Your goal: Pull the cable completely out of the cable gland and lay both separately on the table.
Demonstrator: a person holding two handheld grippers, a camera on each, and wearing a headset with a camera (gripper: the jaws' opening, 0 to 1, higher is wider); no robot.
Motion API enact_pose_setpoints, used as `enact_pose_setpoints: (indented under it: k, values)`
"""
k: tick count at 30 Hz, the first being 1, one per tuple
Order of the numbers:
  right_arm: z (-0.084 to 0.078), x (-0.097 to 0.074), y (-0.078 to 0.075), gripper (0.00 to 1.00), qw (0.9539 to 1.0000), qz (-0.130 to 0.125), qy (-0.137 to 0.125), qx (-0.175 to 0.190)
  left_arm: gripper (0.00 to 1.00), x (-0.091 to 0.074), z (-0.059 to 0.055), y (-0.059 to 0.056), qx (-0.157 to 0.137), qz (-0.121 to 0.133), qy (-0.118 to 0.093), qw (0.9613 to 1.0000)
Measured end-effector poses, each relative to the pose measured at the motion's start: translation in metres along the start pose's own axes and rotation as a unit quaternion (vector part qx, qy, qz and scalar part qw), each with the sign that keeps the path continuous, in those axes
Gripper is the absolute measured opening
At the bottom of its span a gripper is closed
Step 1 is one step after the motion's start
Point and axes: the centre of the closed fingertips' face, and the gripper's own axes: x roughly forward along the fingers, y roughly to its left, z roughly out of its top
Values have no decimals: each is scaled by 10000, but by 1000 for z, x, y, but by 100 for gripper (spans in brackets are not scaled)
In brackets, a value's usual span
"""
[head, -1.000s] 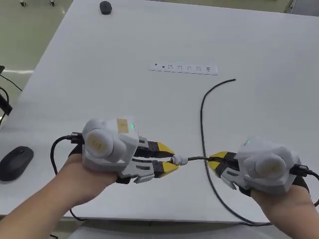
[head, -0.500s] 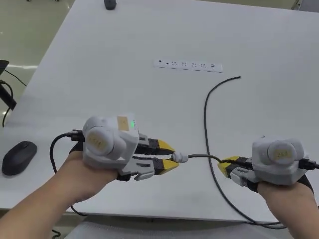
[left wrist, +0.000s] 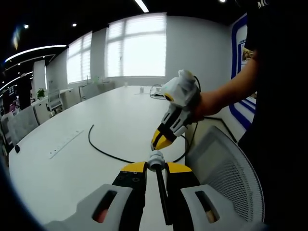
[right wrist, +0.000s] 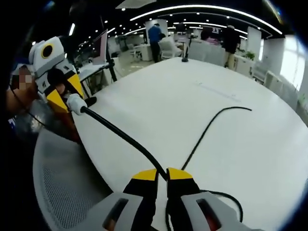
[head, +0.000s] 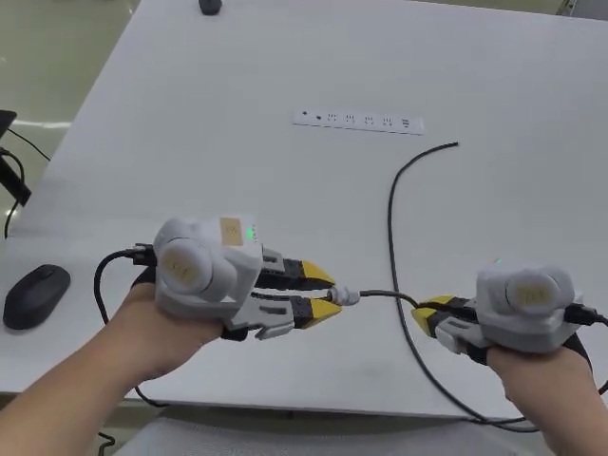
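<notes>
A small white cable gland [head: 345, 297] [left wrist: 155, 159] [right wrist: 76, 103] sits between the yellow tips of my left gripper [head: 328, 293] [left wrist: 156, 167], which is shut on it above the table's near edge. A black cable [head: 389, 223] [right wrist: 122, 139] [left wrist: 103, 151] runs out of the gland to the right. My right gripper [head: 424, 311] [right wrist: 162, 173] is shut on that cable a short way from the gland. Past the right gripper the cable loops back and curves away across the white table [head: 285, 190], ending near the power strip.
A white power strip [head: 358, 122] [left wrist: 65, 143] lies mid-table. A dark mouse [head: 36, 294] rests at the left edge and another dark object [head: 210, 7] at the far end. A mesh office chair [left wrist: 226, 168] [right wrist: 57, 187] stands below the near edge. People stand far off in the right gripper view.
My right gripper has drawn away to the right from the gland along with the cable, widening the gap. The left gripper has kept its hold on the gland and barely moved.
</notes>
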Motion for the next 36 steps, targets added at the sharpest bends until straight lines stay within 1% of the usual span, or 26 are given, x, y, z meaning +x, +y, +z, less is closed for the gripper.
enact_pose_setpoints:
  k: [1, 3, 5, 6, 8, 10, 12, 13, 14, 16, 17, 19, 20, 21, 22, 23, 24, 25, 26, 27, 31, 36]
  values:
    - [1, -1, 0, 2, 9999, -25, -41, -93, 15, 0, 0, -1, 28, -15, -4, 10000]
    - [0, -1, 0, 2, 9997, -73, -42, -236, 15, 2, 0, -2, 123, -30, -8, 9999]
    - [-2, -1, -2, 3, 9993, -144, -37, -343, 15, 4, -1, -3, 136, -72, 3, 9999]
    - [-2, -1, -2, 4, 9992, -136, -32, -374, 15, 4, -2, -4, 159, -80, 0, 9998]
    - [0, -1, 1, 5, 9993, -67, -40, -376, 15, 5, -4, -4, 122, -90, 73, 9999]
    - [4, -4, 7, 13, 9990, -18, -71, -438, 15, 6, -7, -4, 138, -90, 120, 9998]
    - [16, -9, 14, 18, 9945, -39, -195, -1024, 15, 6, -7, -4, 122, -103, 114, 9998]
    - [21, -12, 18, 19, 9914, -46, -239, -1285, 15, 6, -7, -4, 106, -103, 112, 9998]
    - [29, -14, 26, 20, 9865, 9, -331, -1603, 15, 5, -7, -3, 37, -103, 116, 9999]
    - [39, -16, 39, 20, 9815, 136, -448, -1859, 15, 6, -8, -2, 15, -103, 121, 9999]
    - [44, -17, 47, 19, 9779, 238, -480, -2020, 15, 6, -9, -2, -9, -105, 144, 9998]
    - [47, -15, 56, 17, 9734, 332, -454, -2221, 15, 6, -10, -3, -41, -134, 162, 9998]
    - [50, -14, 60, 16, 9686, 327, -444, -2423, 15, 6, -10, -3, -36, -130, 156, 9998]
    - [52, -13, 66, 17, 9656, 395, -447, -2530, 15, 6, -10, -3, -45, -125, 155, 9998]
    - [54, -12, 72, 17, 9614, 471, -483, -2669, 15, 6, -10, -2, -62, -119, 151, 9998]
    - [55, -11, 74, 16, 9597, 485, -490, -2723, 15, 6, -10, -2, -83, -122, 143, 9998]
    - [55, -9, 77, 15, 9597, 487, -458, -2730, 15, 6, -10, -2, -96, -123, 140, 9998]
    - [54, -9, 78, 14, 9587, 506, -434, -2765, 15, 6, -9, -2, -87, -124, 136, 9998]
    - [55, -8, 79, 12, 9555, 490, -418, -2878, 15, 6, -9, -2, -95, -126, 136, 9998]
    - [55, -7, 80, 12, 9543, 494, -414, -2920, 15, 6, -10, -2, -109, -132, 138, 9998]
    - [60, -7, 85, 10, 9516, 537, -486, -2987, 15, 6, -11, -2, -160, -128, 149, 9997]
    - [63, -7, 91, 4, 9469, 607, -574, -3106, 15, 5, -10, -2, -157, -145, 133, 9997]
